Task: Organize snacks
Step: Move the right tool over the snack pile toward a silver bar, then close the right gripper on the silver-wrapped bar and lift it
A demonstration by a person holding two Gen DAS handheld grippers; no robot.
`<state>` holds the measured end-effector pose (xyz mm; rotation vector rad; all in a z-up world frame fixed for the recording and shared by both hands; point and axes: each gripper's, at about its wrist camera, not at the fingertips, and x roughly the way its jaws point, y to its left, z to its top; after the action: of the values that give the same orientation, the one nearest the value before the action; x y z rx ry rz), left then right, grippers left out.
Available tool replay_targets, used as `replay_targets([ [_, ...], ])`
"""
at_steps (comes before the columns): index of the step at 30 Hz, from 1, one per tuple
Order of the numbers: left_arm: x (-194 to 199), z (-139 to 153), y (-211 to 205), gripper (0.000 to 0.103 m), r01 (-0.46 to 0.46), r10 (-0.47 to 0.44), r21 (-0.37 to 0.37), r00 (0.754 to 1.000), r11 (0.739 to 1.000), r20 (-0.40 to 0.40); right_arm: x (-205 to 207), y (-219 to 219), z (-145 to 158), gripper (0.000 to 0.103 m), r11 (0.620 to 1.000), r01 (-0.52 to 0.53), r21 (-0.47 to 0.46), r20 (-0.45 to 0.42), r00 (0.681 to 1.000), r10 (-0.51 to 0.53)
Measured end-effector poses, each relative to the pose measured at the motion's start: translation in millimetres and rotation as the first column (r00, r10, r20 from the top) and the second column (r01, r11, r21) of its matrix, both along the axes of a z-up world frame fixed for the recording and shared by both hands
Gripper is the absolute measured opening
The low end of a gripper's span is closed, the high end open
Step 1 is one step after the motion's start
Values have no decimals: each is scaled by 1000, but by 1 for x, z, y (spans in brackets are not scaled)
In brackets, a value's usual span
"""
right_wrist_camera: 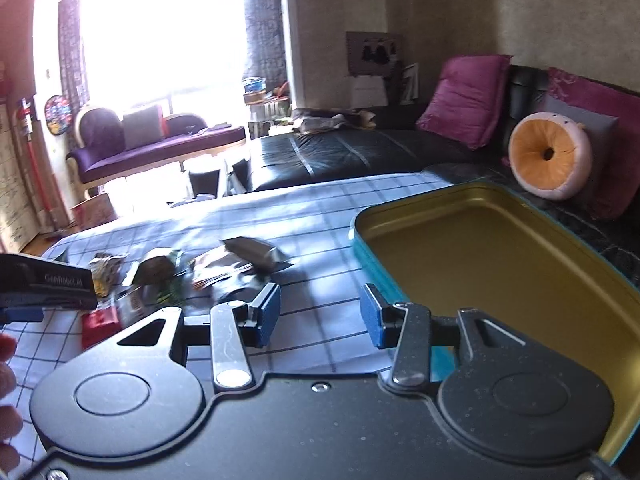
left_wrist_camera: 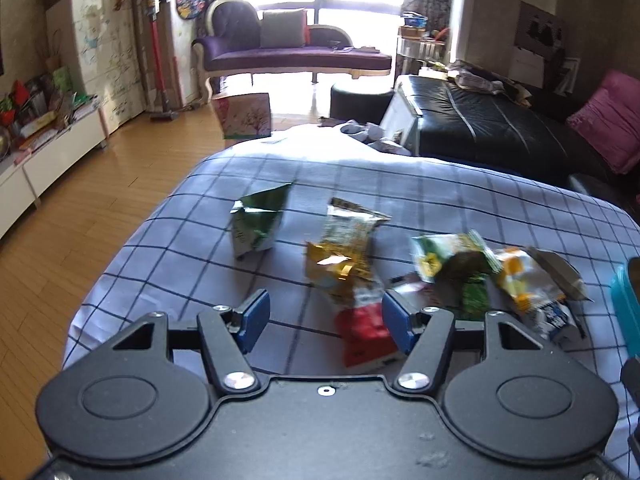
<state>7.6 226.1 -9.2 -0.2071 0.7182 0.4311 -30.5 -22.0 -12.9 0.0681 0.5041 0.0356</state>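
Several snack packets lie on a blue checked tablecloth [left_wrist_camera: 192,248]: a green bag [left_wrist_camera: 260,220], a gold bag [left_wrist_camera: 344,248], a green and yellow packet [left_wrist_camera: 444,260], an orange and white packet [left_wrist_camera: 528,284] and a red packet [left_wrist_camera: 366,332]. My left gripper [left_wrist_camera: 326,320] is open just above the cloth. The red packet lies between its blue pads, close to the right pad, and neither pad presses on it. My right gripper [right_wrist_camera: 320,316] is open over bare cloth. An empty teal tin [right_wrist_camera: 360,236] with a gold inside stands right of it, its corner by the right finger.
The table's rounded edge drops to a wooden floor [left_wrist_camera: 80,220] on the left. A black sofa [right_wrist_camera: 340,152] with pink cushions [right_wrist_camera: 464,96] and a round orange cushion [right_wrist_camera: 548,156] stands behind the table. A person's fingers [right_wrist_camera: 8,380] show at the left edge.
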Motion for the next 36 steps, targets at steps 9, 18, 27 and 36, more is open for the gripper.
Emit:
replay_targets([
  [9, 5, -6, 28, 59, -37, 34, -93, 999, 995, -43, 15, 11, -3, 47, 995, -80, 61, -93, 992, 86],
  [18, 14, -9, 30, 59, 15, -24, -119, 997, 993, -70, 54, 10, 4, 47, 983, -113, 142, -185, 973, 139],
  [27, 16, -10, 31, 59, 70, -85, -139, 991, 988, -100, 105, 10, 24, 47, 991, -88, 104, -217, 970, 108],
  [36, 15, -11, 40, 58, 115, -142, -240, 985, 964, -98, 144, 11, 14, 47, 972, -194, 130, -368, 901, 229],
])
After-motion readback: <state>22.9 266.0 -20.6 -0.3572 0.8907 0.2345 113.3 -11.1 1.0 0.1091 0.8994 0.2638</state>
